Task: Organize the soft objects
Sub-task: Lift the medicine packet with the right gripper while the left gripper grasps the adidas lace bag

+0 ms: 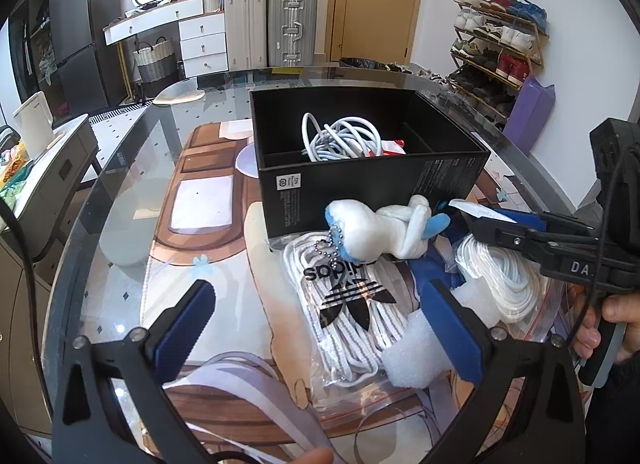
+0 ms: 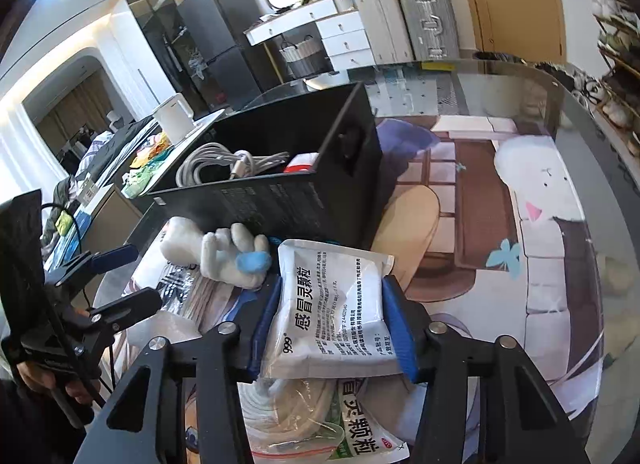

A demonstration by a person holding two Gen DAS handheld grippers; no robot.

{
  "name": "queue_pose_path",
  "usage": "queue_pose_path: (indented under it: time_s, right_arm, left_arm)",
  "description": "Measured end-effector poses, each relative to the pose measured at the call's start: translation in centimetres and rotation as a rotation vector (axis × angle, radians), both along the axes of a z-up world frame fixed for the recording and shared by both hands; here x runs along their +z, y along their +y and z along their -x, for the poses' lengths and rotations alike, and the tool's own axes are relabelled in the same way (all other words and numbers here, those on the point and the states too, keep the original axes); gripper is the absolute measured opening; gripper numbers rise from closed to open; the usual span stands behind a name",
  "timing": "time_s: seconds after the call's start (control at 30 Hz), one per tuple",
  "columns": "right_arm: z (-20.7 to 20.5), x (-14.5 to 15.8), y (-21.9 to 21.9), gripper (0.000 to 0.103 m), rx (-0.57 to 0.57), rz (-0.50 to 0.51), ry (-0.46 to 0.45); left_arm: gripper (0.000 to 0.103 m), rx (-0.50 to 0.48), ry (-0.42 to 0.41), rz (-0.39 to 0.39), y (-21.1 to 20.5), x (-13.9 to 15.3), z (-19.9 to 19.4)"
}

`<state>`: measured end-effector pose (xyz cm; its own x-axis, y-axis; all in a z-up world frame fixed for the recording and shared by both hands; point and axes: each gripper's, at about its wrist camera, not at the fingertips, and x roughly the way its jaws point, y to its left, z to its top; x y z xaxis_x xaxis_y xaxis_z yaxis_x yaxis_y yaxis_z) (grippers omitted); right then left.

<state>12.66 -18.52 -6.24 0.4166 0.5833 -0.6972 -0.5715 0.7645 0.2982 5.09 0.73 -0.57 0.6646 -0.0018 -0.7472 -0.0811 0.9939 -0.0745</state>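
A black box (image 1: pixel 372 180) stands on the glass table and holds coiled white cables (image 1: pixel 340 138). In front of it lie a white and blue plush toy (image 1: pixel 384 228), a clear bag of white laces (image 1: pixel 348 304), a white foam piece (image 1: pixel 420 348) and a bagged white cord (image 1: pixel 500 276). My left gripper (image 1: pixel 320 328) is open above the lace bag. My right gripper (image 2: pixel 332 328) is shut on a white medicine sachet (image 2: pixel 332 304), held above the bagged cord (image 2: pixel 288 412). The plush toy (image 2: pixel 224 252) and the box (image 2: pixel 280 192) lie just ahead of it.
The glass table (image 1: pixel 132 192) covers a cartoon-print mat. A second sachet (image 2: pixel 360 428) lies under my right gripper. Suitcases (image 1: pixel 272 28), a drawer unit, a shoe rack (image 1: pixel 496 44) and a side cabinet (image 1: pixel 44 172) stand around the table.
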Motion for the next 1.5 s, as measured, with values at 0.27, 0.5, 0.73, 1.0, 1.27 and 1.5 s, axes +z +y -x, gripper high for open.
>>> queue_pose_path:
  time_s: [0.27,0.5,0.73,1.0,1.27,1.5]
  right_arm:
    - [1.4,2.4,-0.7,0.048,0.033,-0.055,-0.071]
    - [3.3,4.8,-1.4,0.048,0.052,-0.137,-0.177]
    - [4.6,5.9,-0.7,0.048,0.088,-0.173,-0.206]
    - [5.1,6.0,-0.3,0.048,0.097,-0.176,-0.204]
    - [5.1,5.8,0.4,0.048,0.111,-0.17,-0.194]
    - [5.1,5.7,0.6,0.048,0.122,-0.176,-0.19]
  left_arm:
    - [0.103,-0.004,0.015,-0.007,-0.1,-0.1,0.3]
    - [0.103,0.003,0.027,-0.009,-0.3,-0.5,0.0]
    - [0.103,0.054,0.057,-0.017,-0.1,-1.0,-1.6]
    - [0.103,0.049,0.095,-0.067,-0.7,-2.1,-2.2]
    - [0.103,0.05,0.099,-0.065,-0.2,-2.3,-1.1]
    - [0.087,0.015,0.105,-0.053,-0.9,-2.5,-0.8]
